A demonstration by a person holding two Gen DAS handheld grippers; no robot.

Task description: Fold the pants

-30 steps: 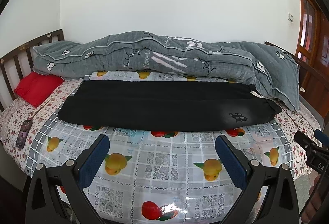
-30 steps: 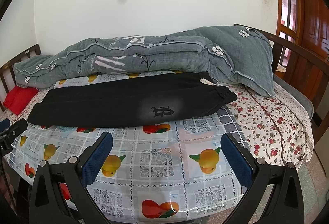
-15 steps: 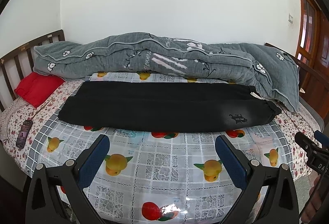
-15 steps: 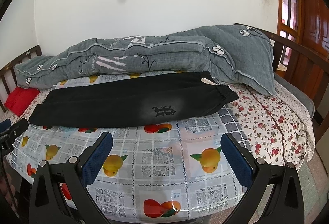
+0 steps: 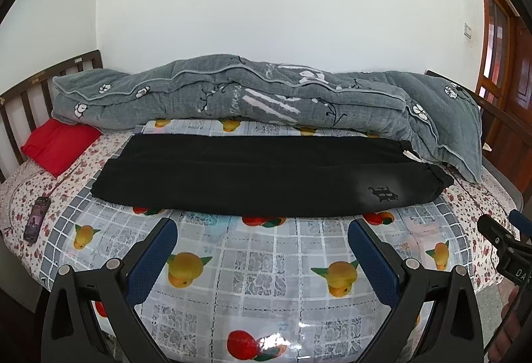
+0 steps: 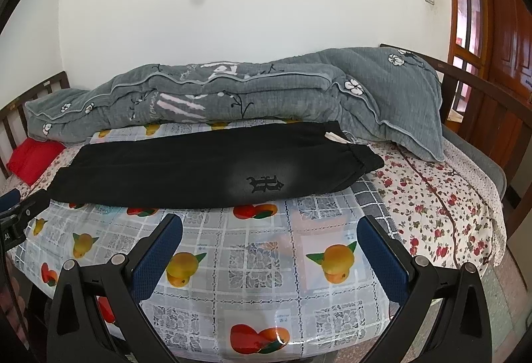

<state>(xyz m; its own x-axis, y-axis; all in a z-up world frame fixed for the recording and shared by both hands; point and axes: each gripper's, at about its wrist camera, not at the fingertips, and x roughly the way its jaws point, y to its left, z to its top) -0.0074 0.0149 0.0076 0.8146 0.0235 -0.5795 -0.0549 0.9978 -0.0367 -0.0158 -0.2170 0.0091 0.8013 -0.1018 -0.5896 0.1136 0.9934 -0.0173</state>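
Left wrist view: going left to right, a phone (image 5: 37, 218) lies near the bed's edge, a red pillow (image 5: 58, 146) sits by the headboard, and the black pants (image 5: 266, 176) lie flat across the fruit-print sheet (image 5: 266, 263), legs laid one over the other, cuffs to the left, waistband to the right. A grey quilt (image 5: 266, 100) is bunched just behind them. The left gripper (image 5: 264, 255) hovers over the sheet near the pants' front edge, jaws spread wide and empty. Against the pictures of a second ago, the pants have not shifted and this view is nearly unchanged; the right wrist view has drifted slightly rightward. Judgement: no fold has begun; both tools are merely lining up.

In the right wrist view the right gripper (image 6: 269, 250) is likewise wide and empty, short of the pants (image 6: 212, 173) near their logo.

Limits: the far long edge of the pants touches the quilt and may be partly covered. The waistband's drawstring is hard to make out. The left gripper's tip alone shows in the right view.
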